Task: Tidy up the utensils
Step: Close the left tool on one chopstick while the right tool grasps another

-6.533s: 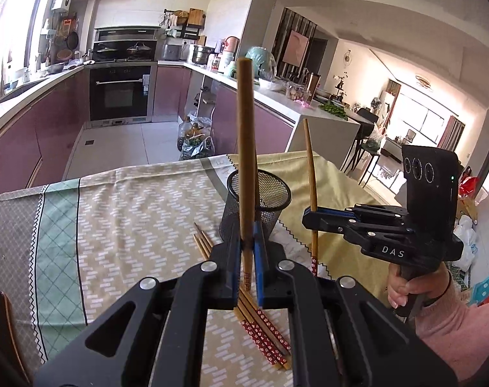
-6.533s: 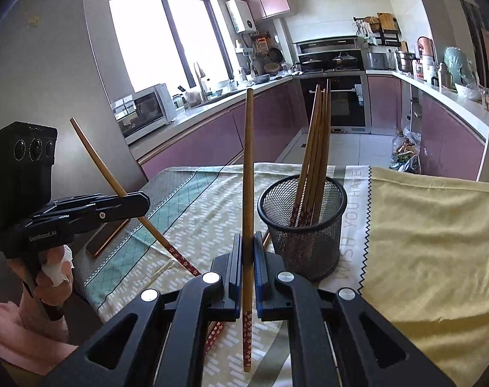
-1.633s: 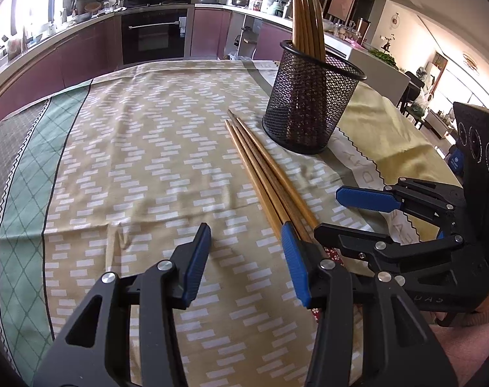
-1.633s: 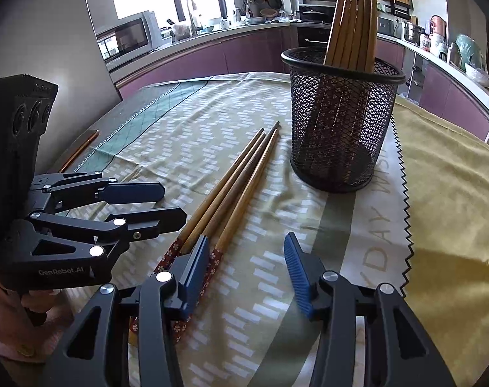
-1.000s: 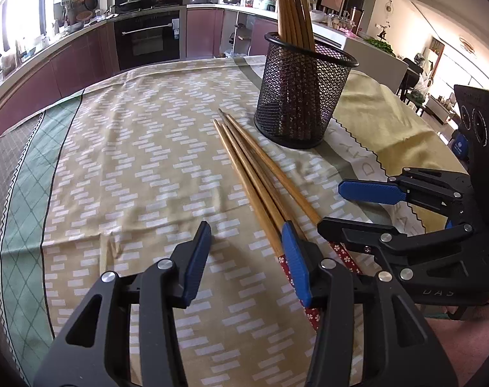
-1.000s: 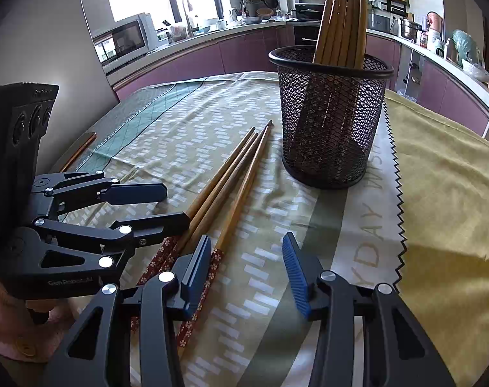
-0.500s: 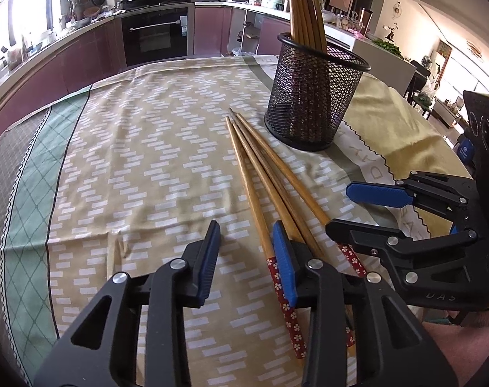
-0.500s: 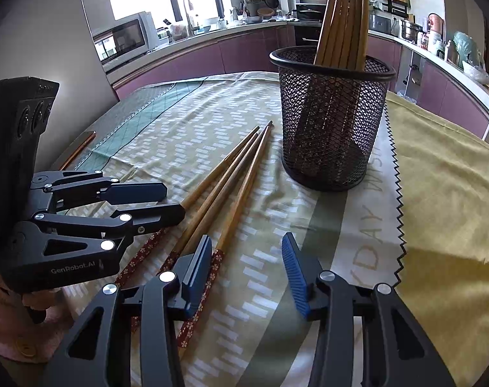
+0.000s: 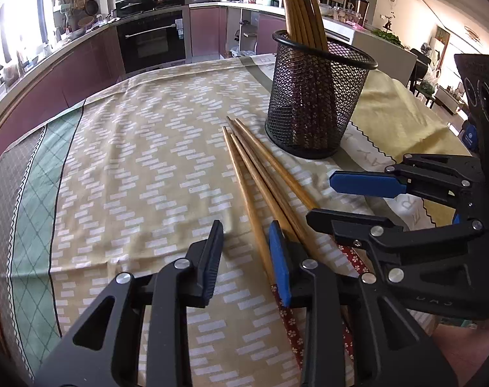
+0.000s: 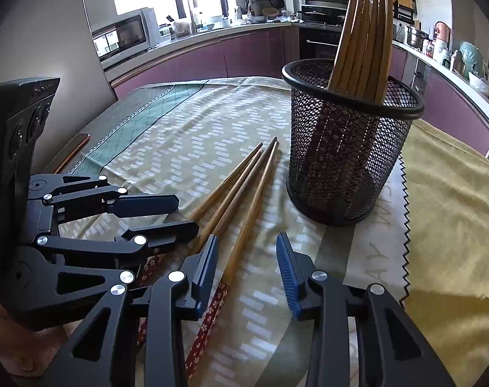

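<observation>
Compared with a few seconds back, when each gripper was pinching one chopstick upright near the mesh holder (image 9: 318, 96), both sticks are gone from the jaws and the bundle standing in the holder (image 10: 363, 42) looks fuller. Since half a second ago not much changed: the left gripper (image 9: 246, 258) has slid a touch toward the loose chopsticks (image 9: 260, 187) and its gap looks slightly narrower.

Right now the left gripper sits low over the tablecloth (image 9: 131, 167), on the near side of the holder, jaws partly open and holding nothing. Its right finger is right over the patterned red ends of the loose chopsticks, with the leftmost stick running into the gap between the fingers. I can't tell if the pad actually touches the wood.

The right gripper (image 10: 247, 264) is also low and on the near side of the holder, jaws open a bit wider, empty. Its left finger sits just above a stick's red end; the other finger is over bare cloth.

The loose chopsticks (image 10: 241, 193) lie flat in a tight fan just beside the holder, tips pointing toward its base, not touching it. The two grippers are close together, nearly side by side.
</observation>
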A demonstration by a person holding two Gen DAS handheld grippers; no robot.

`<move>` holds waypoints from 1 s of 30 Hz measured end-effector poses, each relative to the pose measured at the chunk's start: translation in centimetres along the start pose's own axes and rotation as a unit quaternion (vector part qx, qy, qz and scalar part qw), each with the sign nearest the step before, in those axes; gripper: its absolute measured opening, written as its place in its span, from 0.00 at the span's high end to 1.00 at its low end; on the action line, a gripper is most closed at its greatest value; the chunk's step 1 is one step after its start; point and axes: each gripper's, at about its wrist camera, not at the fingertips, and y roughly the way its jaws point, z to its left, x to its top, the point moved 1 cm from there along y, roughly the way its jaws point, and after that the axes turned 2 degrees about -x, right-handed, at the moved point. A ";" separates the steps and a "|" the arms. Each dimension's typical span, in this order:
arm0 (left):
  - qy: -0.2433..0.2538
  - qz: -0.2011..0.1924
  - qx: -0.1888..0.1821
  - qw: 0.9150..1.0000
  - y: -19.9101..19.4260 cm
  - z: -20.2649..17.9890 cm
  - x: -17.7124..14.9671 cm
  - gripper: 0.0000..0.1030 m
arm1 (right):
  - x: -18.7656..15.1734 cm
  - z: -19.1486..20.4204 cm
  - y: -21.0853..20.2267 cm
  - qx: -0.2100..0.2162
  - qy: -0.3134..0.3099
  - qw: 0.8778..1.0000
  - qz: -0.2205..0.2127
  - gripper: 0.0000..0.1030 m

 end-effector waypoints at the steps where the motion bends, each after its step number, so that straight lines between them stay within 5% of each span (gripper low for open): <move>1: -0.001 0.000 -0.001 1.000 0.1 0.1 0.1 0.73 | 0.2 0.0 0.3 -0.001 0.001 1.000 0.002 0.70; 11: -0.002 0.001 -0.005 1.000 0.7 0.3 0.8 0.79 | 1.4 -0.1 2.1 -0.004 0.006 1.000 0.007 0.77; 19: -0.015 -0.004 -0.005 1.000 0.8 0.4 0.9 0.89 | 1.2 -1.6 2.0 0.012 0.053 0.999 0.002 0.93; 30: -0.029 -0.023 -0.012 0.999 -1.0 0.8 0.4 0.93 | 0.7 -2.3 -0.5 0.038 0.070 0.996 -0.033 0.94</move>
